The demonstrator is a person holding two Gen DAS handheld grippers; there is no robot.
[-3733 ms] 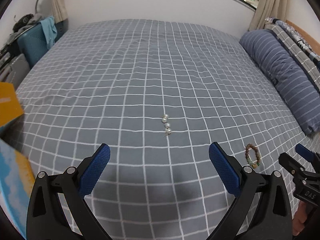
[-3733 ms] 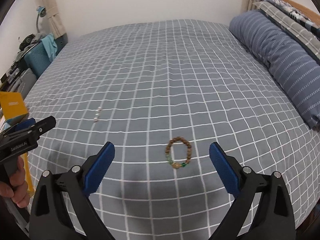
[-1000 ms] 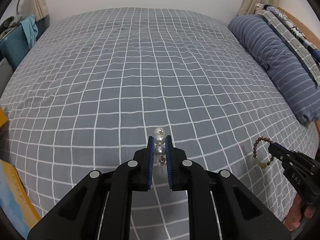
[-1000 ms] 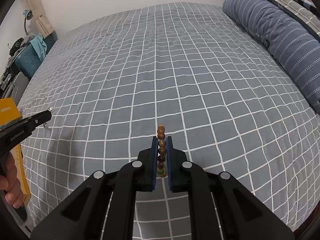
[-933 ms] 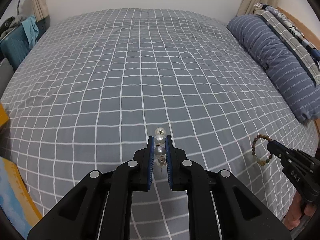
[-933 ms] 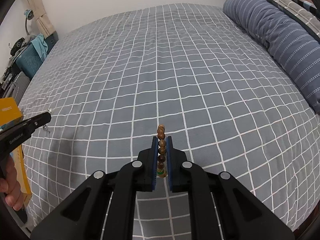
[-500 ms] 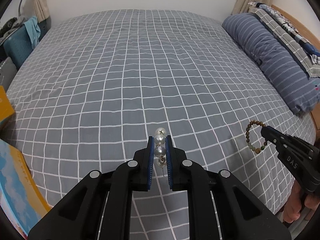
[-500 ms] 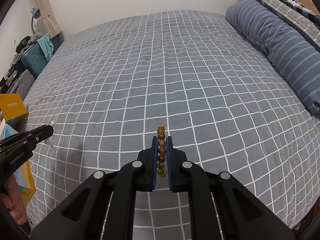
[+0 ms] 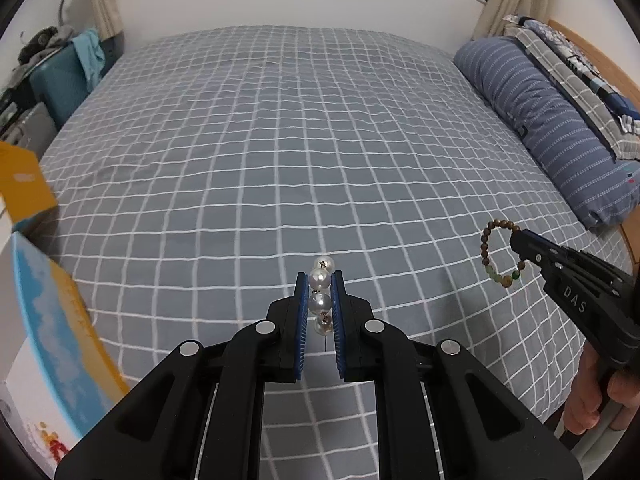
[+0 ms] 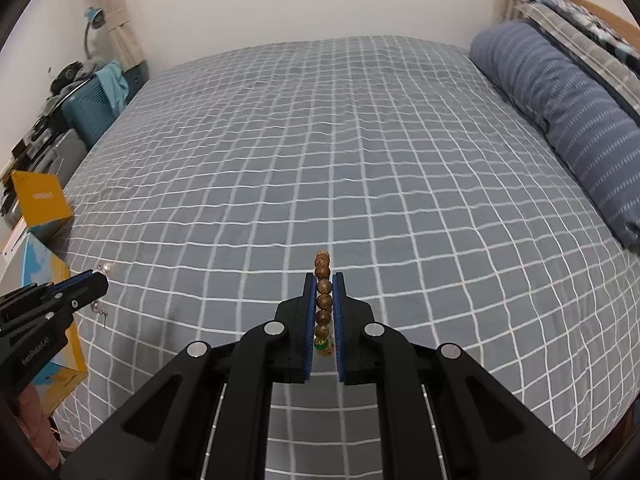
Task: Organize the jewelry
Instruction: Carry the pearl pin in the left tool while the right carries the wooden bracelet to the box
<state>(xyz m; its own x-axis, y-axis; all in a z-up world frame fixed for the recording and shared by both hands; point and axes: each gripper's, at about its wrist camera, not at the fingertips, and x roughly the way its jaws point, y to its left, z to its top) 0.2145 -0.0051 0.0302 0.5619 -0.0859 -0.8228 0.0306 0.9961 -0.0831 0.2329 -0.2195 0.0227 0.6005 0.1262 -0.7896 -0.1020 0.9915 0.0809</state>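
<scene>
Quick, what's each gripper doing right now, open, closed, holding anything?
Left gripper: closed on the pearl piece.
Right gripper: closed on the bead bracelet.

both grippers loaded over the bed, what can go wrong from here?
1. The left gripper pinches the pearl piece across round beads; it could squirt out.
2. The right gripper clamps only one side of the bead bracelet; the free loop could swing or snag.
3. Anything dropped could roll off the bedspread.
</scene>
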